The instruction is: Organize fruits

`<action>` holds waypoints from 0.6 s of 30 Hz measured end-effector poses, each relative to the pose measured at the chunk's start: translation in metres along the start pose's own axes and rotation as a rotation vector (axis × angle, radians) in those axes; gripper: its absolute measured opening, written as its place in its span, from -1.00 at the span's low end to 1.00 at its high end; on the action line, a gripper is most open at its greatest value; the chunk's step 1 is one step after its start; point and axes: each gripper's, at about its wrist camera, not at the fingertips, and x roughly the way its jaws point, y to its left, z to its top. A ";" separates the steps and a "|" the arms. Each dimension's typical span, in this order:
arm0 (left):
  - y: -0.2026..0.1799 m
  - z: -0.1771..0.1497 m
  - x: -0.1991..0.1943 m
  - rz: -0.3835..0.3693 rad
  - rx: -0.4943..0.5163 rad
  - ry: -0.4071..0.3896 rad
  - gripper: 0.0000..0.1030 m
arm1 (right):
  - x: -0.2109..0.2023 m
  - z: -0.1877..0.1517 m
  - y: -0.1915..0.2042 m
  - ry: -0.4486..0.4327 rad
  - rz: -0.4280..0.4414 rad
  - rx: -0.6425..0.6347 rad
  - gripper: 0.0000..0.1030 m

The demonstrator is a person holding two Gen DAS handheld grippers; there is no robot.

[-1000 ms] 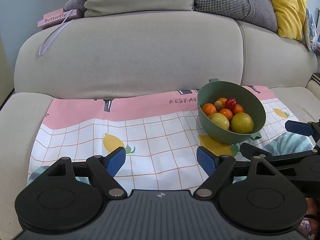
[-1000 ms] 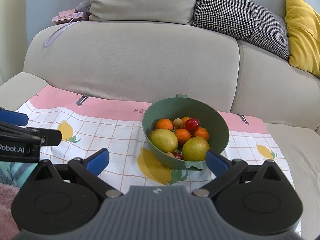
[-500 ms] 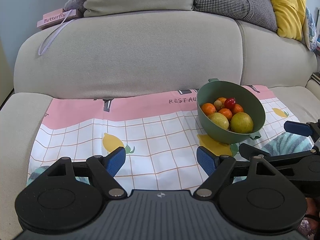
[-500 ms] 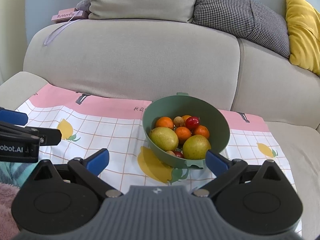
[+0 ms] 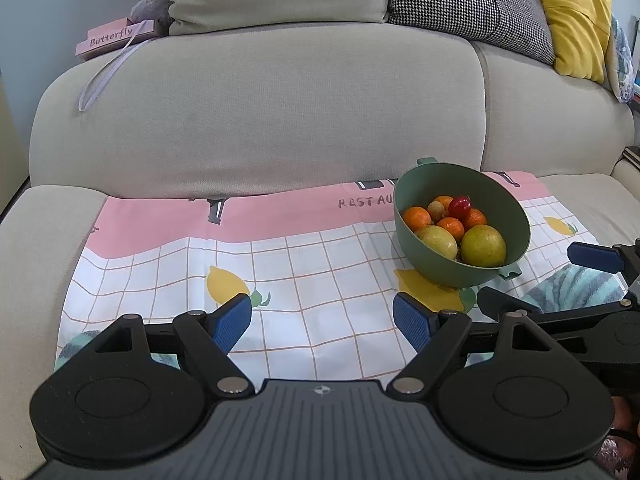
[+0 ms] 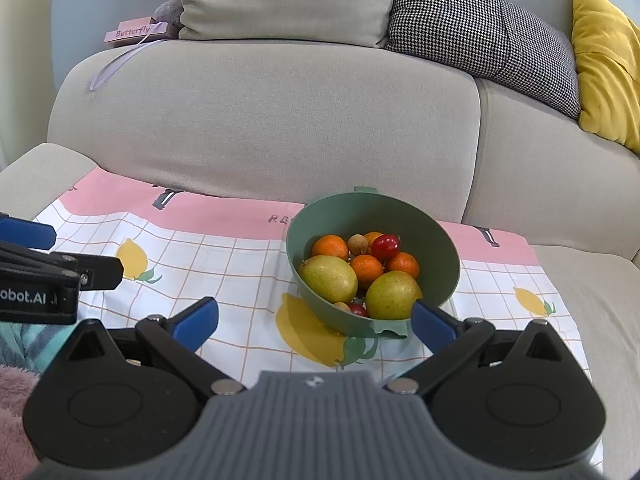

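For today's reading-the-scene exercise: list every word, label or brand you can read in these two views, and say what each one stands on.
"Butterfly": on the pink box atop the sofa back.
"RESTAU", cut off by the green bowl: on the pink band of the cloth.
"obot.AI", first letter cut off by the picture's edge: on the left gripper, seen from the right wrist.
Nothing else is readable.

Soft, even daylight filled both views, bright and without glare. The round green plastic bowl [image 6: 440,240] threw only a faint shadow on the checked, lemon-printed cloth [image 6: 224,264]. Focus was sharp at centre; the fisheye bent the beige fabric sofa [image 5: 256,120], and the corners went dark.
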 end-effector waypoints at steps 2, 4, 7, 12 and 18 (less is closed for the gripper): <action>0.000 0.000 0.000 0.000 0.000 -0.001 0.83 | 0.000 0.000 0.000 0.000 -0.001 0.000 0.92; 0.000 0.000 0.000 0.001 0.002 -0.002 0.83 | 0.000 0.000 0.000 0.000 0.000 0.000 0.92; -0.001 0.000 -0.001 0.002 0.006 -0.003 0.83 | -0.001 0.000 0.000 0.000 -0.001 0.004 0.92; -0.002 0.000 -0.002 -0.004 0.012 -0.004 0.83 | -0.002 0.001 -0.002 -0.001 0.001 0.008 0.92; -0.002 -0.002 -0.002 -0.003 0.013 -0.012 0.83 | -0.002 0.000 -0.002 0.002 0.003 0.015 0.92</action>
